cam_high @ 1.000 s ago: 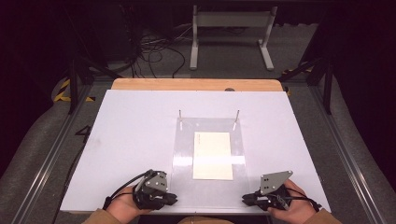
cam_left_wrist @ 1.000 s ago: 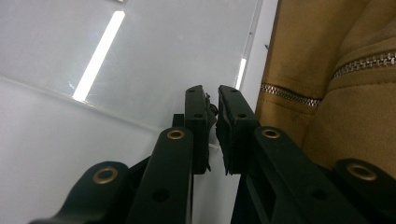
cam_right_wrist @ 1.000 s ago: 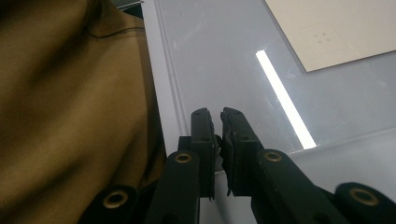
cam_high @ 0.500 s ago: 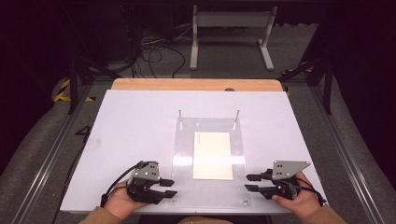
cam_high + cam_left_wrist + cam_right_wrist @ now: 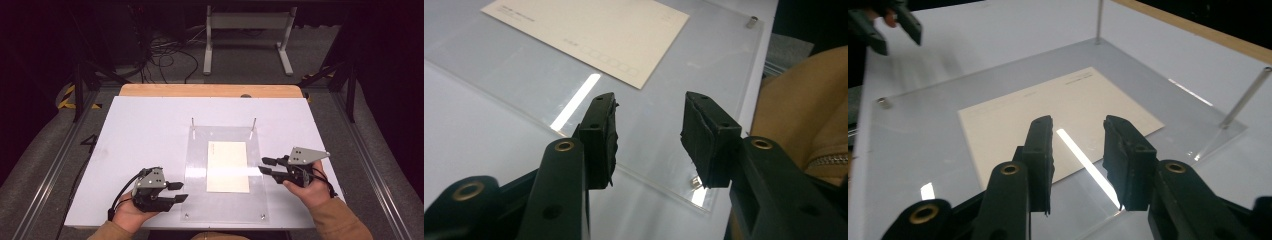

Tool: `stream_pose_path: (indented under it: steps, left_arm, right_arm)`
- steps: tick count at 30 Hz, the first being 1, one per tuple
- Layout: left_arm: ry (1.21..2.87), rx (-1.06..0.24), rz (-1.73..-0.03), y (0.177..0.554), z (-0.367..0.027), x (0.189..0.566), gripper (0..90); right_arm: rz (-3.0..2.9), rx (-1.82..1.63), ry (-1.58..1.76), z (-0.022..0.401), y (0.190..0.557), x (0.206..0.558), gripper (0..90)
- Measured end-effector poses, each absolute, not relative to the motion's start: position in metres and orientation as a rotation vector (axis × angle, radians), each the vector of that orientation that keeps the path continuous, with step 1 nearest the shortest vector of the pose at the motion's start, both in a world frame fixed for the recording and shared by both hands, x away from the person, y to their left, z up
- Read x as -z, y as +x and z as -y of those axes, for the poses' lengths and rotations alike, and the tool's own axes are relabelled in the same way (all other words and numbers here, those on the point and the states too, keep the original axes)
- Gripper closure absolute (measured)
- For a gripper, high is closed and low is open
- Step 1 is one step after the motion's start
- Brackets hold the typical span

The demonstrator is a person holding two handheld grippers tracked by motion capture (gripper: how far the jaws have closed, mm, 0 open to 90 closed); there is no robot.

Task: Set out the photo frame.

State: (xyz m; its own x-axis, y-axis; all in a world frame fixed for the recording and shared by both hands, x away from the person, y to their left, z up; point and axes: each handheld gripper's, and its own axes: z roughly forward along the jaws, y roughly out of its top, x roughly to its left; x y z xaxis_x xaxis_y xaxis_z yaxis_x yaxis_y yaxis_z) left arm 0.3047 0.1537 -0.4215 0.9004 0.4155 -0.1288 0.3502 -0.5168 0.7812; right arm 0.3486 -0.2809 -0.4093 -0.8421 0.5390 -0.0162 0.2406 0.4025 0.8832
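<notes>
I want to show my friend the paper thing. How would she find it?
Look at the big white table and find the clear plastic sheet near the front, with two thin metal rods standing at its far corners. The cream card lies flat at the sheet's middle, between the two grippers; it is the one solid, unshiny rectangle there.

Between your two sets of fingers lies the plate (image 5: 224,172), flat on the table (image 5: 145,130), with the card (image 5: 228,166) lying on its middle. Your left gripper (image 5: 175,191) sits at the plate's left edge, near its front corner, jaws apart and pointing across it. Your right gripper (image 5: 268,166) sits at the plate's right edge, jaws apart, with the card just ahead of its fingertips. Two upright pins (image 5: 193,123) stand at the plate's far corners, beyond both grippers.
</notes>
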Motion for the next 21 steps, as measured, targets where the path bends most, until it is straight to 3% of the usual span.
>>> stream_pose_path:
  steps: [13, 21]
  left_arm:
    - [2.114, -0.162, -0.678, 0.308, -0.170, 0.428, 53.2]
    - [2.096, -0.172, -0.703, 0.311, -0.172, 0.432, 52.4]
  right_arm:
    - [-2.200, -1.365, 0.816, 0.278, 0.422, 0.404, 58.6]
    - [-2.165, -1.321, 0.893, 0.276, 0.462, 0.418, 60.9]
